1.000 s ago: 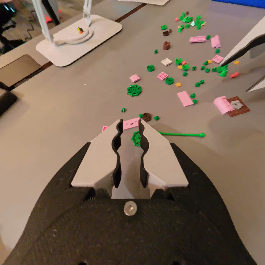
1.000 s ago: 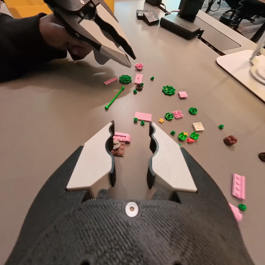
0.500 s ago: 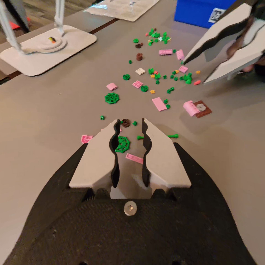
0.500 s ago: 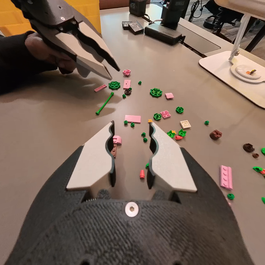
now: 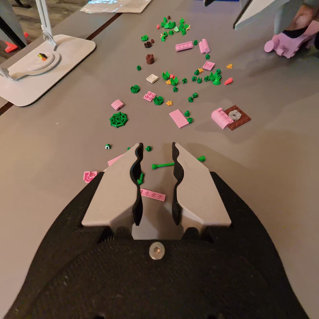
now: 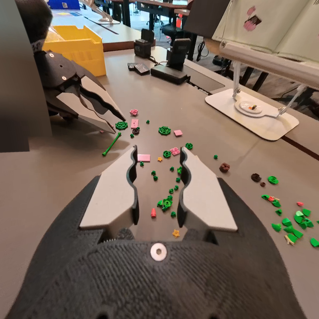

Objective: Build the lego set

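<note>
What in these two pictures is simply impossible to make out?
- Left wrist view: a pink plate and a green web piece are mostly hidden behind the left gripper.
- Left wrist view: the right gripper is cut off by the top edge.
- Right wrist view: a pale square tile is nearly hidden behind the gripper's finger.
- Right wrist view: the instruction booklet is blurred.

We see loose lego pieces scattered flat over grey table (image 5: 51, 155), none stacked except one sub-assembly: brown plate (image 5: 239, 118) carrying grey round piece (image 5: 234, 115) on top, pink curved brick (image 5: 219, 118) attached at its edge. Pink flat tile (image 5: 178, 118) lies nearby, two small green studs just beside it. Green web-shaped piece (image 5: 118, 119) lies flat, apart from pink curved tile (image 5: 117, 104). Green rod (image 5: 163, 165) lies on its side. Narrow pink plate (image 5: 152, 195) lies studs up. We note leaf-piece cluster (image 6: 293, 222) at far side.
</note>
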The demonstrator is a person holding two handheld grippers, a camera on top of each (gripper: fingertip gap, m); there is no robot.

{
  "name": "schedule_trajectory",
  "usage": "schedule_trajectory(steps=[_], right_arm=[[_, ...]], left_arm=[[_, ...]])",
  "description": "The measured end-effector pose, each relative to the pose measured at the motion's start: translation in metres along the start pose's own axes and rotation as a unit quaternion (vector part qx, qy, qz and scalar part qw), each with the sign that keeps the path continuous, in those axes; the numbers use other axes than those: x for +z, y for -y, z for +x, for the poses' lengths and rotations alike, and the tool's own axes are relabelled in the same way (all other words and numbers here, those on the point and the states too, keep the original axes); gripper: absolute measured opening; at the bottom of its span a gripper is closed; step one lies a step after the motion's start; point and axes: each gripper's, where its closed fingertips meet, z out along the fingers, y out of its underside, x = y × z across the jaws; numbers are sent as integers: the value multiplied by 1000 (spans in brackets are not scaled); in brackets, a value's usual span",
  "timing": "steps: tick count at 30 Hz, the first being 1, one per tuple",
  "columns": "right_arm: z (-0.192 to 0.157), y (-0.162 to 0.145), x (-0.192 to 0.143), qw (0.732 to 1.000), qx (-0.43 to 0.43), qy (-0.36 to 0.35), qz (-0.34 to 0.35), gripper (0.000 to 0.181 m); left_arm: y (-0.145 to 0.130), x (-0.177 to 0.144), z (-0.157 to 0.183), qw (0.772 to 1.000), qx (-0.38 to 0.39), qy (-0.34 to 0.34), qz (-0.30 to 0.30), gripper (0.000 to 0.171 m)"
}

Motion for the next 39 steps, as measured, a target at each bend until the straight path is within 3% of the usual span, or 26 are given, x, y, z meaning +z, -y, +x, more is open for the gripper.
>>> schedule_trajectory(steps=[7,16,19,21,24,30,39], right_arm=[[23,26,-26,995,-41,-61,67,46],[66,26,-58,993,18,-76,87,32],[71,16,-58,995,15,-69,65,21],[66,-5,-49,999,18,-35,8,19],[78,-36,-42,995,7,-61,-76,25],[102,-40,-51,990,30,-115,-73,28],[104,-47,-47,989,40,-117,-79,29]], left_arm=[[0,2,0,1000,14,12,-2,31],[13,-2,1,999,21,25,32,28],[14,-2,3,999,24,25,34,28],[14,-2,4,999,23,23,35,28],[14,-1,5,999,25,22,33,28],[13,0,8,999,28,17,31,28],[14,-2,6,999,25,21,34,28]])
